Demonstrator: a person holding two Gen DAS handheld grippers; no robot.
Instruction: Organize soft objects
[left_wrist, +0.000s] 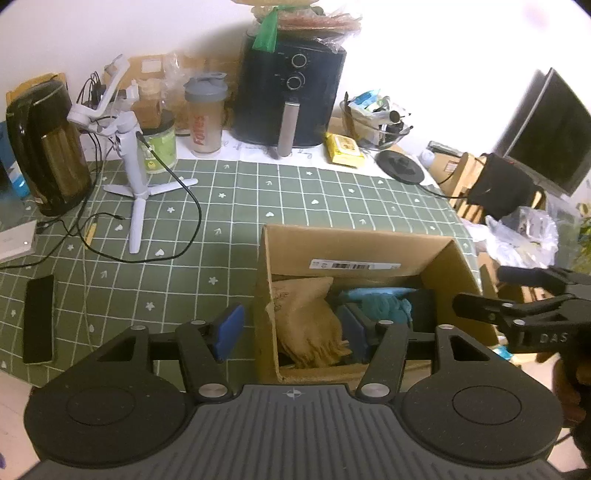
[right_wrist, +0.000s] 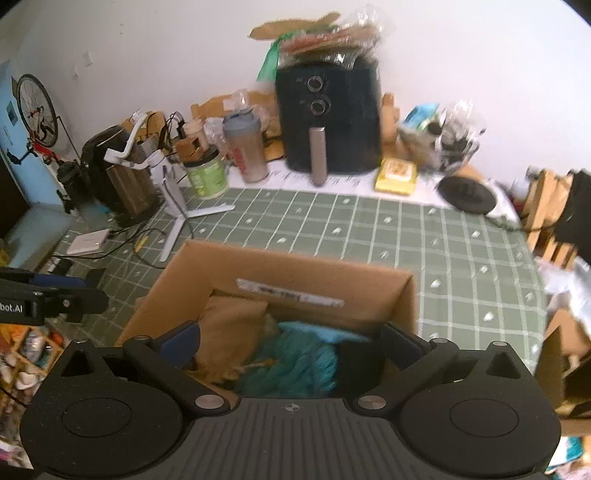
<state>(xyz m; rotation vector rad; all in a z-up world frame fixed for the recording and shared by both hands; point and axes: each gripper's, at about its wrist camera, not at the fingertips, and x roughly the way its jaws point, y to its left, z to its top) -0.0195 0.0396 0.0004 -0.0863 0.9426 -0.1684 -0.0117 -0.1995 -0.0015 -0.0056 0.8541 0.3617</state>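
Holding tan cloth (left_wrist: 310, 325) and teal cloth (left_wrist: 386, 306), cardboard box (left_wrist: 354, 243); both tongs (left_wrist: 291, 328) (right_wrist: 291, 343) spread, empty.

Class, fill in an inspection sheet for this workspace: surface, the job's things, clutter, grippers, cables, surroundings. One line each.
Surface: table under a green grid-patterned cloth.
Job's things: open cardboard box at the near edge, holding a tan cloth and a teal cloth; something dark lies beside them, unidentified.
Clutter: air fryer, kettle, shaker bottle, green jar, white tripod gimbal, yellow packet, black disc, phone.
Grippers: left gripper open, straddling the box's left wall; right gripper open over the box.
Cables: black cable looping across the cloth.
Surroundings: white wall, monitor, bicycle.
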